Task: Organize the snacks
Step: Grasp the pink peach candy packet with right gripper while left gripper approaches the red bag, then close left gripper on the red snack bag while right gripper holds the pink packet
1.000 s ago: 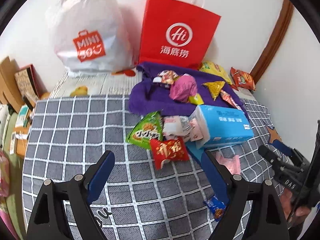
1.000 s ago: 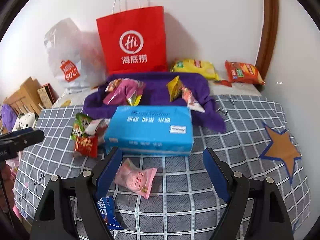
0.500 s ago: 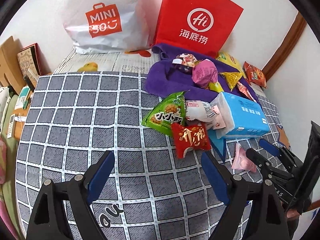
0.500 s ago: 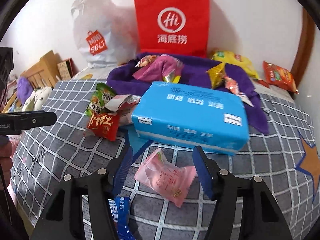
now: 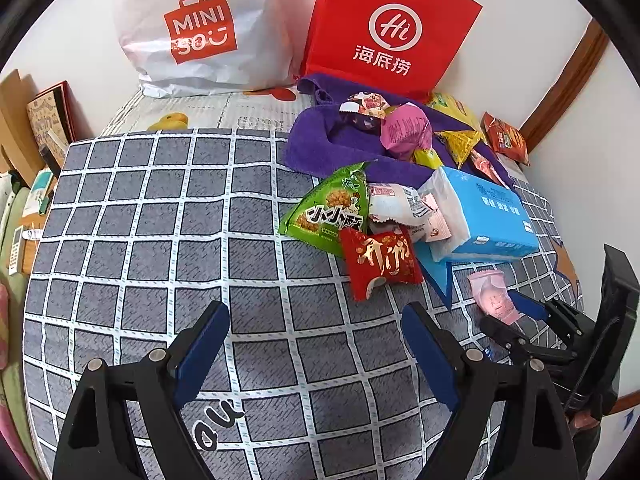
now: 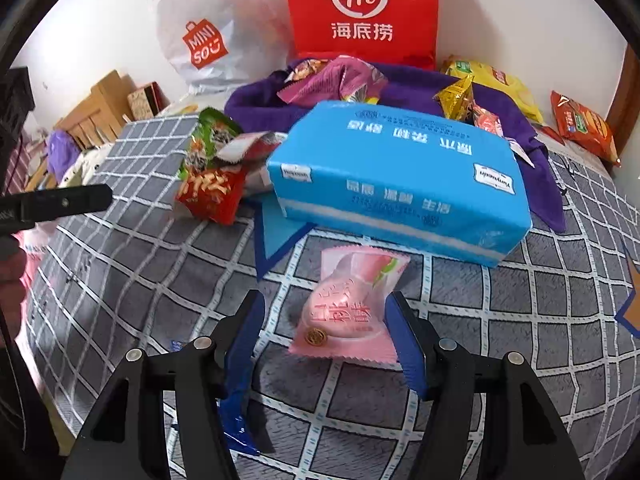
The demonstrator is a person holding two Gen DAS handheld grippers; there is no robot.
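A pink snack packet [image 6: 347,308] lies on the grey checked cloth [image 6: 140,248] in front of a blue tissue pack [image 6: 400,176]. My right gripper [image 6: 326,318] is open, low over the cloth, with the packet between its fingers; the right finger [image 6: 402,336] touches the packet's edge. The packet [image 5: 492,296] and right gripper [image 5: 516,320] also show in the left wrist view. My left gripper [image 5: 316,336] is open and empty above bare cloth. A red packet [image 5: 380,260], a green packet [image 5: 332,212] and a white one [image 5: 396,204] lie left of the tissue pack.
A purple towel [image 5: 340,140] holds several snacks at the back. A red paper bag [image 5: 388,28] and a white plastic bag [image 5: 200,28] stand against the wall. Yellow and orange packets [image 6: 580,124] lie at the back right. A blue wrapper [image 6: 236,420] lies under my right gripper.
My right gripper has moved forward and down, bringing its narrowed fingers around the pink packet. My left gripper has shifted a little nearer the snack pile.
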